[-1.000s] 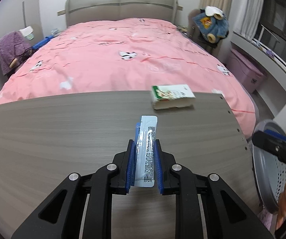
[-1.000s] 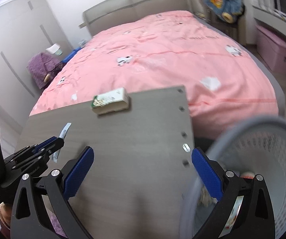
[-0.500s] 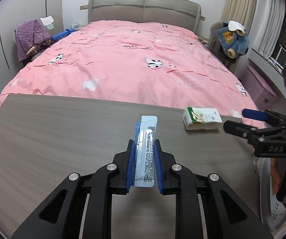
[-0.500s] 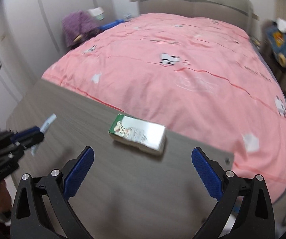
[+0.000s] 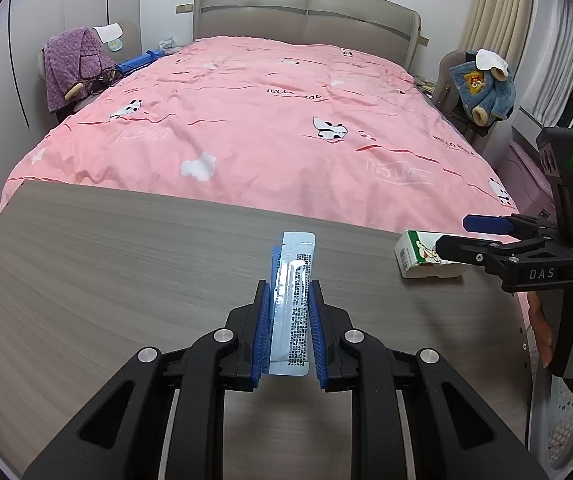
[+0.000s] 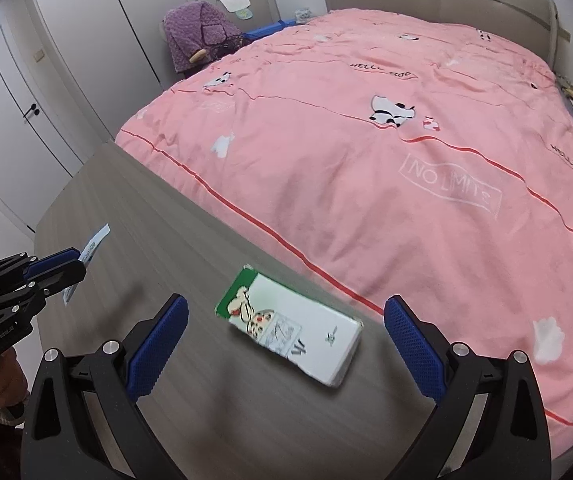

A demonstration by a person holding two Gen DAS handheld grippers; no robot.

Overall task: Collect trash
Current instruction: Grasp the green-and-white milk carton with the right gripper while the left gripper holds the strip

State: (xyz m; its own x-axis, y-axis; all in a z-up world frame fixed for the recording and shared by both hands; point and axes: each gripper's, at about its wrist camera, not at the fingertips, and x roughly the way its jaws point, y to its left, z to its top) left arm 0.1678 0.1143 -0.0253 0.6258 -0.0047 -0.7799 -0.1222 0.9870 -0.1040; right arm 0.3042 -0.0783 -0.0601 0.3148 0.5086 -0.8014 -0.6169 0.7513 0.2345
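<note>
Left gripper (image 5: 288, 322) clamps a pale blue plastic sachet (image 5: 293, 304), long axis pointing straight ahead; right gripper (image 6: 286, 344) gapes wide, empty, straddling the green-and-white carton (image 6: 290, 330) lying diagonally on the grey wood-grain surface (image 6: 158, 240).

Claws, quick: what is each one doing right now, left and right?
Left claw: shut on the pale blue sachet.
Right claw: open, holding nothing, with the green-and-white carton lying on the table between its fingers.

You are in a home bedroom: a wide bed (image 5: 270, 120) with a pink cartoon-print duvet (image 6: 386, 160) and padded headboard (image 5: 306, 20), wardrobe doors (image 6: 86, 60), curtains (image 5: 498, 8), and clothes-draped chairs (image 5: 70, 68).
</note>
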